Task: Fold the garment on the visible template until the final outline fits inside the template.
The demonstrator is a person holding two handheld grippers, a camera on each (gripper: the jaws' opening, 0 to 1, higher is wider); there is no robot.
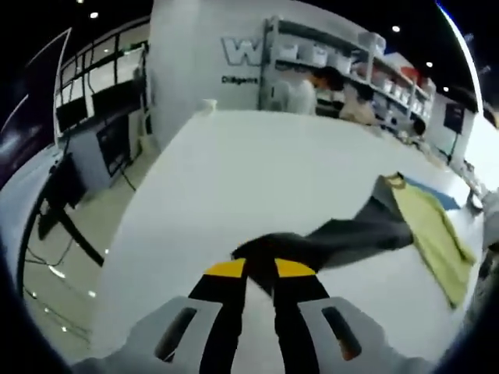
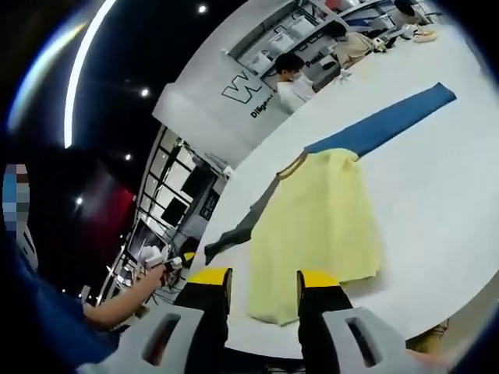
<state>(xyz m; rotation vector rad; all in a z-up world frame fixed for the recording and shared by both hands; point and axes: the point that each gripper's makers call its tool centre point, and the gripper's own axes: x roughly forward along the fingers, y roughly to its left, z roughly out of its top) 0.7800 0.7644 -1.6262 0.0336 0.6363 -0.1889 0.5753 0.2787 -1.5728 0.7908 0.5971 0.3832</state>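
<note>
While the left gripper [image 1: 260, 274] has its fingers pinching one grey sleeve [image 1: 343, 234] above the white surface [image 1: 257, 171], the right gripper [image 2: 263, 282] hovers spread. One yellow garment [image 2: 316, 226] lies flat, touching one blue template [image 2: 382, 121]

left gripper [image 1: 259, 273]: jaws closed on dark grey sleeve [image 1: 343, 234] | garment [image 1: 433, 234]: yellow body flat on white table [image 1: 257, 171], sleeve drawn toward camera | blue template [image 1: 440, 196] partly under garment | shelving [image 1: 343, 62] behind

Yellow garment [image 2: 316, 226] flat on table, grey sleeve [image 1: 355, 234] stretched sideways
</note>
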